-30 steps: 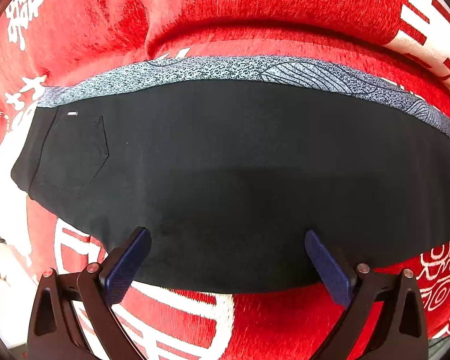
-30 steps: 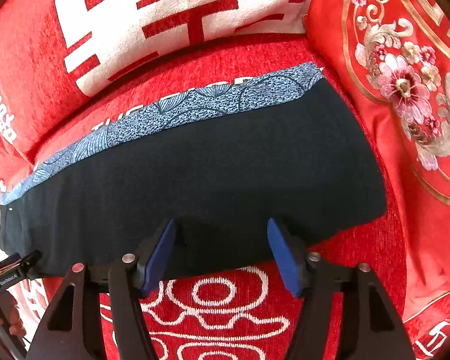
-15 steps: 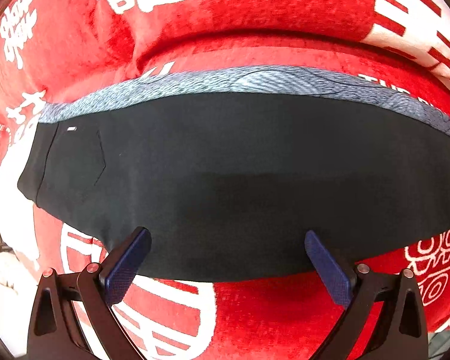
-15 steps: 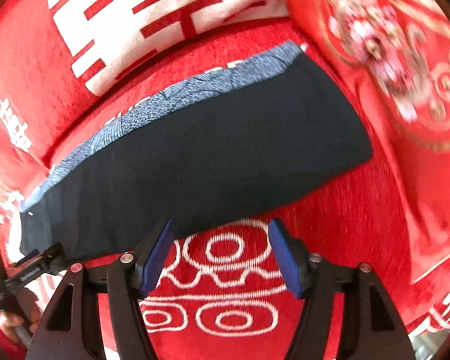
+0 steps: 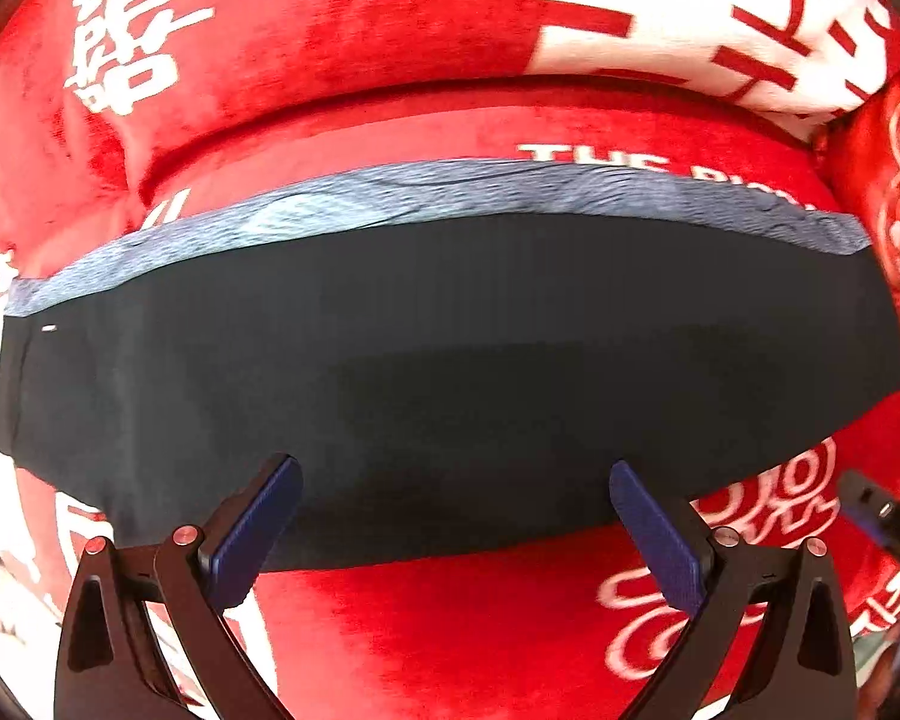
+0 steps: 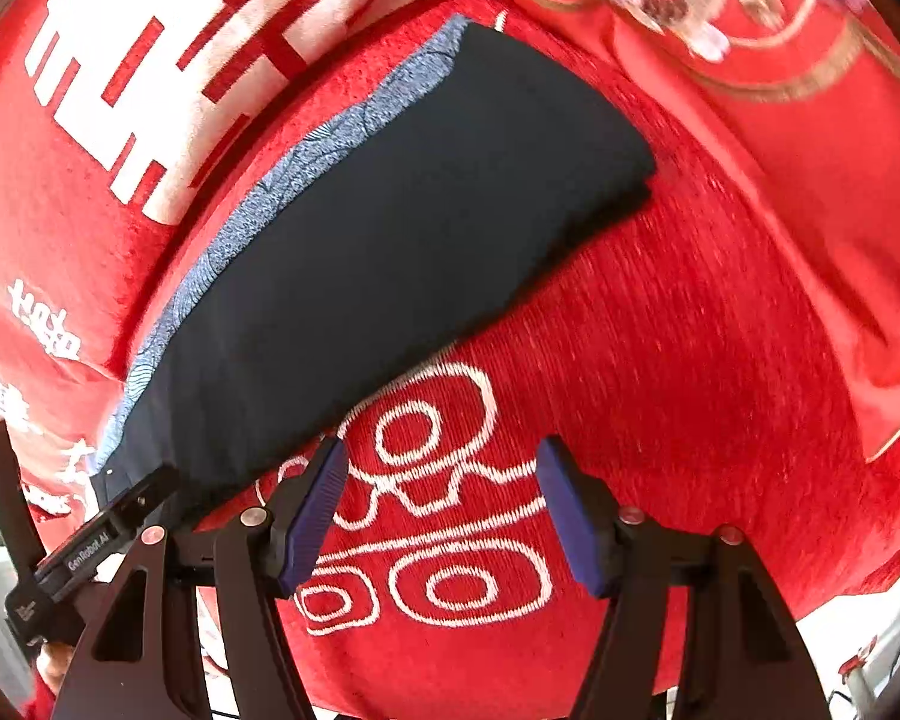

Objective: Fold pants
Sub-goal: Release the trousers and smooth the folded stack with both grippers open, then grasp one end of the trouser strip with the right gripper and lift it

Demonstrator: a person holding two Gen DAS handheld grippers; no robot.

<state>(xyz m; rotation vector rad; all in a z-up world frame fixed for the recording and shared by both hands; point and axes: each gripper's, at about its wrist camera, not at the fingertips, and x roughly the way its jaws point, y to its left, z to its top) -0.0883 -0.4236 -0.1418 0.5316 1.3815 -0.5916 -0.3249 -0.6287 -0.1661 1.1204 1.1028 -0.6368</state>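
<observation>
Left wrist view, my left gripper fingers spread wide, empty, over dark pants, right gripper fingers likewise parted, holding nothing.

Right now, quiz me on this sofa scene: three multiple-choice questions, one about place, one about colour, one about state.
1. Where does the patterned strip run on the pants?
A. far edge
B. near edge
C. across the middle

2. What colour is the sofa?
A. green
B. red
C. grey

3. How are the left tool and right tool?
A. both open, empty
B. both shut on the pants
C. one shut, one open

Answers: 1 A, the strip borders the edge nearest the backrest; 2 B, red fabric with white markings; 3 A, fingers are spread with nothing between.
</observation>
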